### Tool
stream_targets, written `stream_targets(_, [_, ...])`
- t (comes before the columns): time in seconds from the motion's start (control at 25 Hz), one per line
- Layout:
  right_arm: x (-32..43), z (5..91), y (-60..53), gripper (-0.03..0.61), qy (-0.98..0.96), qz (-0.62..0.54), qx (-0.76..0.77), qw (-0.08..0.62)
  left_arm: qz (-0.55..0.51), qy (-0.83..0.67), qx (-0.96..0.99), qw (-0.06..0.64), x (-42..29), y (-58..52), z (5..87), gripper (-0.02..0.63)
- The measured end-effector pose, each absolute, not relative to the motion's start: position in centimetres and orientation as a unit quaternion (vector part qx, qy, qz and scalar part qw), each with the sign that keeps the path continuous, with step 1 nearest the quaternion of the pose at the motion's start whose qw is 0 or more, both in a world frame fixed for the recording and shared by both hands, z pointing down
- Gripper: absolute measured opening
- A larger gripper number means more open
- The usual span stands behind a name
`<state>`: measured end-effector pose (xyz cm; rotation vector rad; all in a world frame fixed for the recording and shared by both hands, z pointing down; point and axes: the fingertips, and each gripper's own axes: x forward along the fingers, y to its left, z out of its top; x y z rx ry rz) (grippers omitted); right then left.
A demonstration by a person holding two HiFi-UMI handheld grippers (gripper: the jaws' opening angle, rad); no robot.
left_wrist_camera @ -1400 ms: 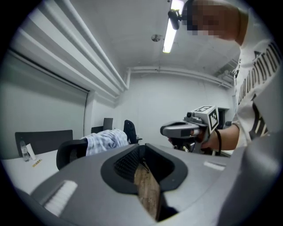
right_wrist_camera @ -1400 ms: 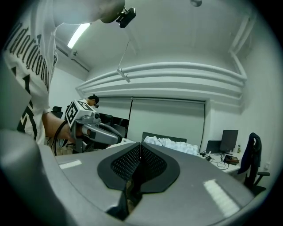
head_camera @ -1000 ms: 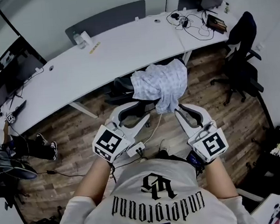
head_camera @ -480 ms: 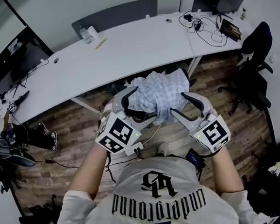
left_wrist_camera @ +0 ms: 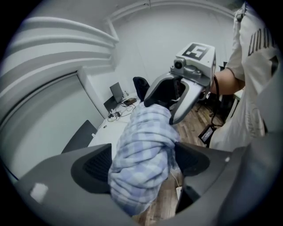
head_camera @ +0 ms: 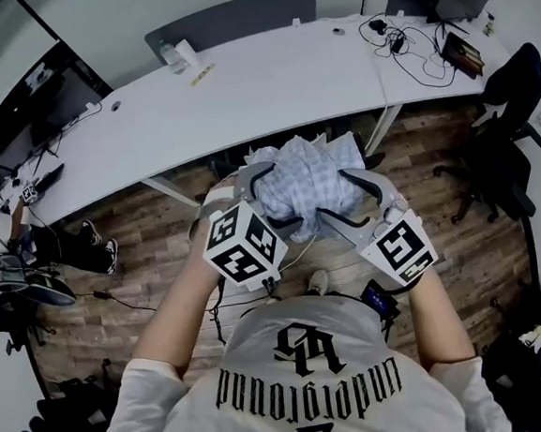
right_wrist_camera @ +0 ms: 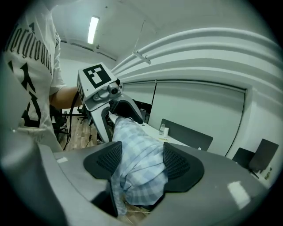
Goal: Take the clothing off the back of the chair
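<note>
A light blue checked shirt [head_camera: 309, 171] lies bunched over the back of a chair that it almost wholly hides. My left gripper [head_camera: 274, 199] stands at the shirt's left side and my right gripper [head_camera: 346, 199] at its right side. Both sets of jaws are opening and straddle the cloth. In the left gripper view the shirt [left_wrist_camera: 141, 154] fills the gap between the pads, with the right gripper [left_wrist_camera: 177, 95] beyond it. In the right gripper view the shirt [right_wrist_camera: 137, 161] hangs between the pads and the left gripper [right_wrist_camera: 110, 108] sits behind it.
A long white desk [head_camera: 269, 88] curves just beyond the chair, with a bottle [head_camera: 170, 52] on it and a laptop and cables [head_camera: 423, 28] at its right end. A black office chair [head_camera: 512, 123] stands at the right. Cables trail over the wooden floor [head_camera: 118, 299].
Both grippers moved forward and down to the shirt. Their jaws went from nearly shut to wide, and they now stand on either side of the bunched cloth.
</note>
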<state>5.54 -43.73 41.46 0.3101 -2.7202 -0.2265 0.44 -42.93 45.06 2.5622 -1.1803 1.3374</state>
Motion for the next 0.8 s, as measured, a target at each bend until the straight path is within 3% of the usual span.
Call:
stream_targets(0.08, [5.4, 41.9, -44.0, 0.270, -0.971, -0.081, 0.109, 0.199, 0.438, -0.375, 0.817, 0.016, 0.5, -43.2, 45.3, 0.495])
stream_targets(0.36, [5.2, 41.9, -44.4, 0.264, -0.972, -0.080, 0.112, 0.191, 0.449, -0.376, 0.811, 0.005, 0.2, -43.4, 45.3, 0.339])
stream_targets(0.64, [5.1, 41.5, -43.5, 0.138, -0.972, -0.090, 0.116, 0.186, 0.419, -0.388, 0.821, 0.009, 0.2, -42.5, 44.6, 0.247])
stream_targets(0.8, [5.0, 40.9, -42.4, 0.100, -0.970, -0.095, 0.125, 0.186, 0.393, -0.402, 0.827, -0.017, 0.0, -41.8, 43.6, 0.202])
